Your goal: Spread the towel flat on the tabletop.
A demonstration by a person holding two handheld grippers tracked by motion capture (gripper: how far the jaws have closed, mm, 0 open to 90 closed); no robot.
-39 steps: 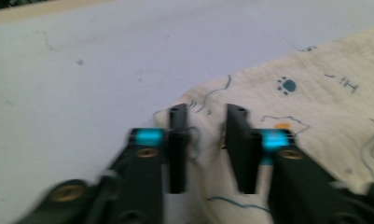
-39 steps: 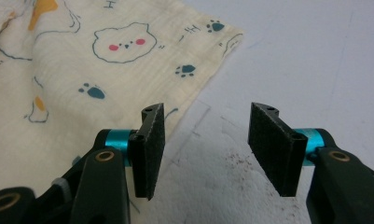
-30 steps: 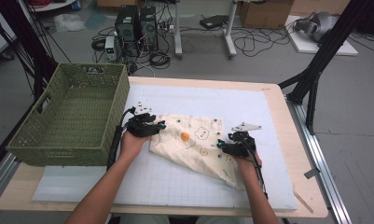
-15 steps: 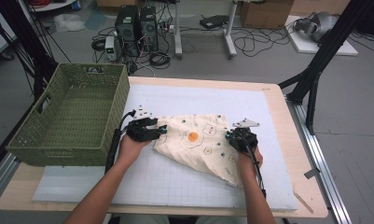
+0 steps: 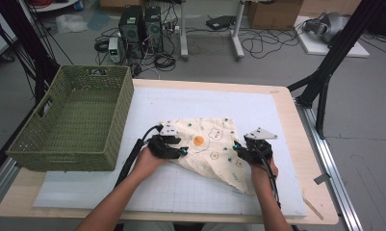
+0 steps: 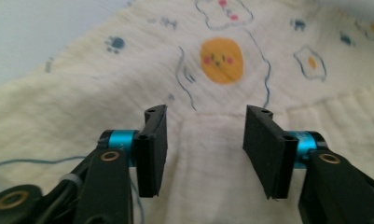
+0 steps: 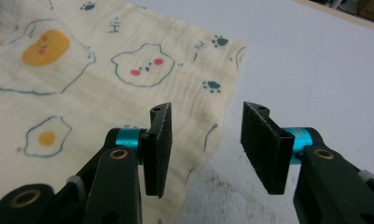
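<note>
A cream cloth (image 5: pixel 214 144) printed with eggs and bears lies rumpled on the white mat (image 5: pixel 190 101). My left gripper (image 5: pixel 180 149) rests low at the cloth's left side. In the left gripper view its jaws (image 6: pixel 205 144) stand apart over a fold of the cloth (image 6: pixel 212 158), just below the orange print (image 6: pixel 222 59). They have just been closing, and the pads do not press the fabric. My right gripper (image 5: pixel 239 150) is at the cloth's right edge. Its jaws (image 7: pixel 205 144) have just been opening and straddle the cloth's edge (image 7: pixel 212 135) without gripping it.
A green woven basket (image 5: pixel 118 120) stands on the left side of the wooden table (image 5: pixel 301 144), right beside the left hand. Black stand legs (image 5: pixel 325 82) rise past the table's right edge. Cables and computer boxes lie on the floor behind.
My left gripper has moved right and nearer to the person, onto the cloth's left part. The orange print has shifted slightly right. The right gripper has stayed at the cloth's right edge.
</note>
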